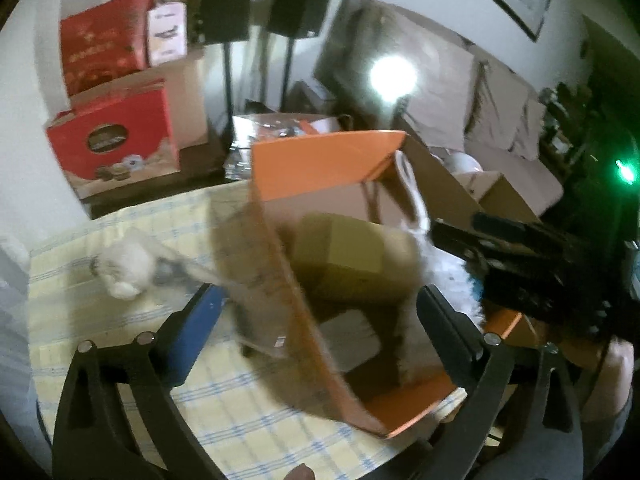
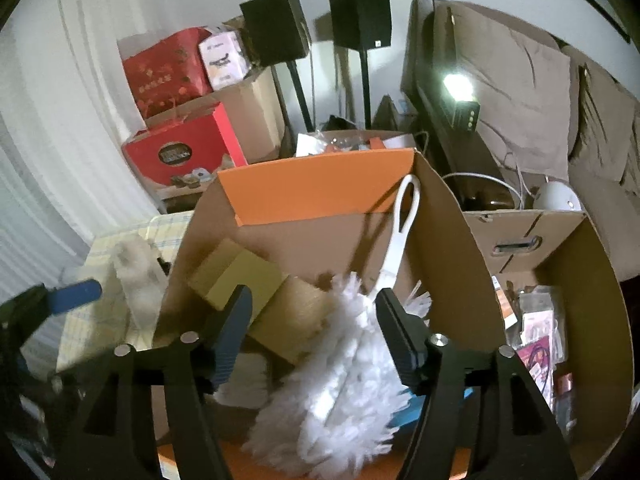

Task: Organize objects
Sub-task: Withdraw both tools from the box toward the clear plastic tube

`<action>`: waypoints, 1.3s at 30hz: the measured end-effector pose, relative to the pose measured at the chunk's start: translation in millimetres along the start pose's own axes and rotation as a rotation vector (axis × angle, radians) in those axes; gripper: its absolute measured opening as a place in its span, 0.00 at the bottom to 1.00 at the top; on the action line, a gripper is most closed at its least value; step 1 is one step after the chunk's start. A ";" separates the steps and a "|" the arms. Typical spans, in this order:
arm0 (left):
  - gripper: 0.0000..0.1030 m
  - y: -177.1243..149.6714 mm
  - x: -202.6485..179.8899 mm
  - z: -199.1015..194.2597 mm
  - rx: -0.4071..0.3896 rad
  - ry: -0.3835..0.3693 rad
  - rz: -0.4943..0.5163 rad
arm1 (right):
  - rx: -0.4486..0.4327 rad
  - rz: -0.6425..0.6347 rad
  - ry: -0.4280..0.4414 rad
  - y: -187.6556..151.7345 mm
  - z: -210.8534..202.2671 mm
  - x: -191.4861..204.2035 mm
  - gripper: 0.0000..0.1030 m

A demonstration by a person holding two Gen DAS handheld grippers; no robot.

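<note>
Over the orange-flapped cardboard box (image 2: pixel 320 188) | our right gripper (image 2: pixel 314 320) gapes wide, empty, above white fluffy duster (image 2: pixel 340 380) | our left gripper (image 1: pixel 316 320) spread wide astride box wall, gripping nothing

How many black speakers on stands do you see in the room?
2: the left speaker and the right speaker, side by side at the back wall. Others may be hidden.

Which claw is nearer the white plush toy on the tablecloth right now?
Left. The left claw straddles the orange box's wall, with the plush toy just beyond its left finger. The right claw is over the box's inside, above the white duster, the wall between it and the toy.
</note>
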State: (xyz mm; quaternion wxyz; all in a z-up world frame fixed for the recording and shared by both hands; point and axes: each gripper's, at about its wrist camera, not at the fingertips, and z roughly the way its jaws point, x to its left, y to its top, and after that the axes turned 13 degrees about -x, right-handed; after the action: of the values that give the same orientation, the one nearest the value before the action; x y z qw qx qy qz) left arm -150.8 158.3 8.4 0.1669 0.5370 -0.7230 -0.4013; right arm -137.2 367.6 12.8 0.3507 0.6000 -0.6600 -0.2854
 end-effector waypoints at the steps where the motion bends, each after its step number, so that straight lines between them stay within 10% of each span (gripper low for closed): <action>1: 0.97 -0.2 5.0 -2.5 -0.005 0.015 -0.004 | -0.010 -0.010 -0.003 -2.1 -4.1 4.4 0.69; 23: 1.00 -19.6 64.3 -62.2 -0.086 0.184 -0.046 | -0.081 -0.083 0.064 -19.0 -41.3 82.3 1.00; 39: 1.00 -32.7 104.4 -89.4 -0.087 0.206 -0.087 | -0.083 -0.135 0.162 -21.9 -42.3 127.1 1.00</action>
State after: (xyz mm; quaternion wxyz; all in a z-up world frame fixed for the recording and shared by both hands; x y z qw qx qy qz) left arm -108.0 24.2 19.4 0.2458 0.5985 -0.6599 -0.3819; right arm -94.5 240.8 35.6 0.4074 0.6491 -0.5753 -0.2858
